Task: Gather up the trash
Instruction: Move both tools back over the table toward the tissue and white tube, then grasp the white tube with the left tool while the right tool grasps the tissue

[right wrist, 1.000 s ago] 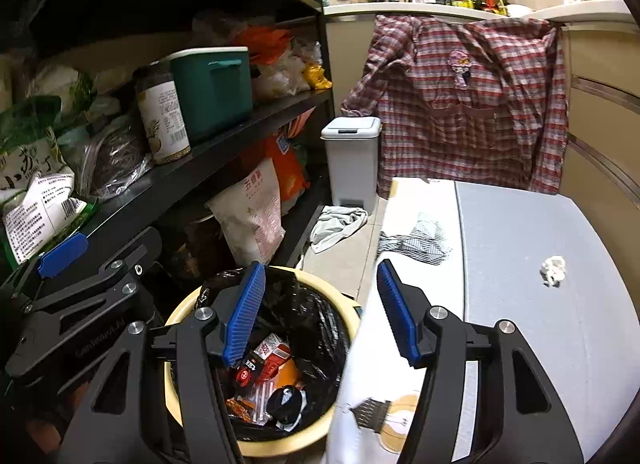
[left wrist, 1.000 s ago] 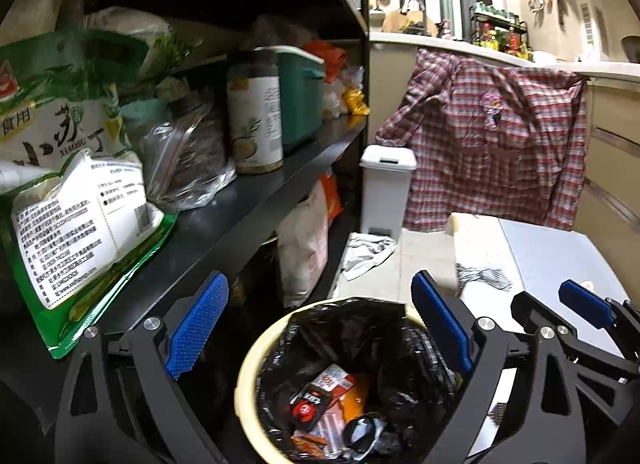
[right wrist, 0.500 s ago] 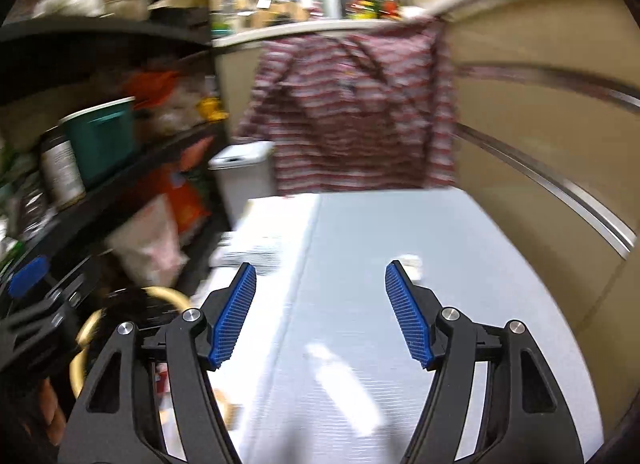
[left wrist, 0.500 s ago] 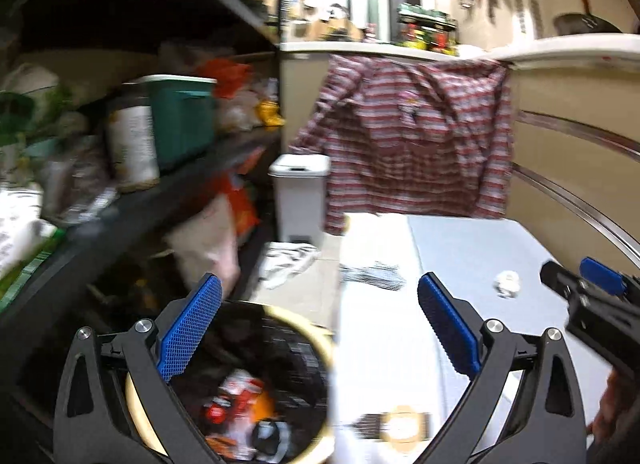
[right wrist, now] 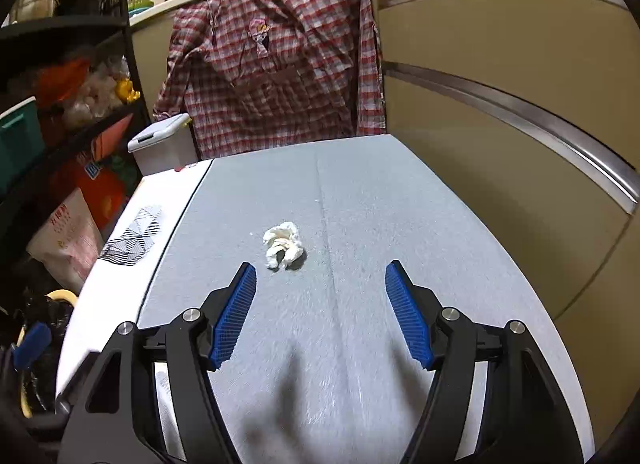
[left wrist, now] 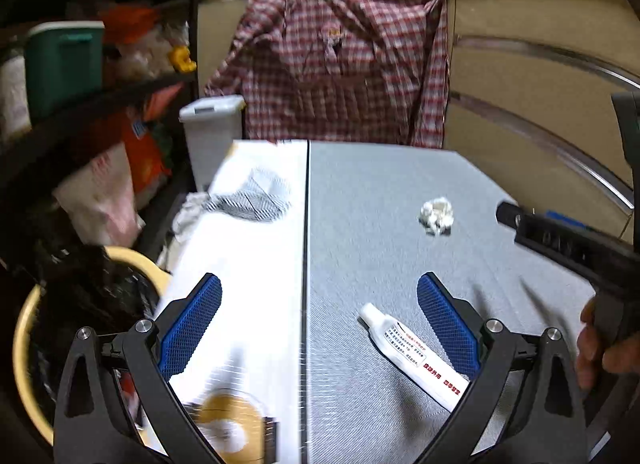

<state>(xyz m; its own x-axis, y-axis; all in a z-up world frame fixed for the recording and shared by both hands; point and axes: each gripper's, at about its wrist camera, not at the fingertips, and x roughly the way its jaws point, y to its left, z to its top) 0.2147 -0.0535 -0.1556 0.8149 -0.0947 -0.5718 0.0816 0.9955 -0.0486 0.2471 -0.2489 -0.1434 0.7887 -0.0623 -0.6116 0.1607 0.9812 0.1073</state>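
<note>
Both grippers have swung away from the yellow bin (left wrist: 24, 348) and now point over the grey table (left wrist: 360, 200). The bin, lined with a black bag, stands left of the left gripper (left wrist: 318, 324), beyond its left finger. This gripper's fingers are spread and empty; a white tube (left wrist: 412, 348) lies just inside its right finger. The right gripper (right wrist: 320, 314) is also spread and empty. A crumpled tissue (right wrist: 283, 244) lies ahead of it, nearer its left finger.

A crumpled white paper tissue (right wrist: 283, 245) lay on the grey mat; a white plastic tube (left wrist: 412, 348) lay flat nearby.
</note>
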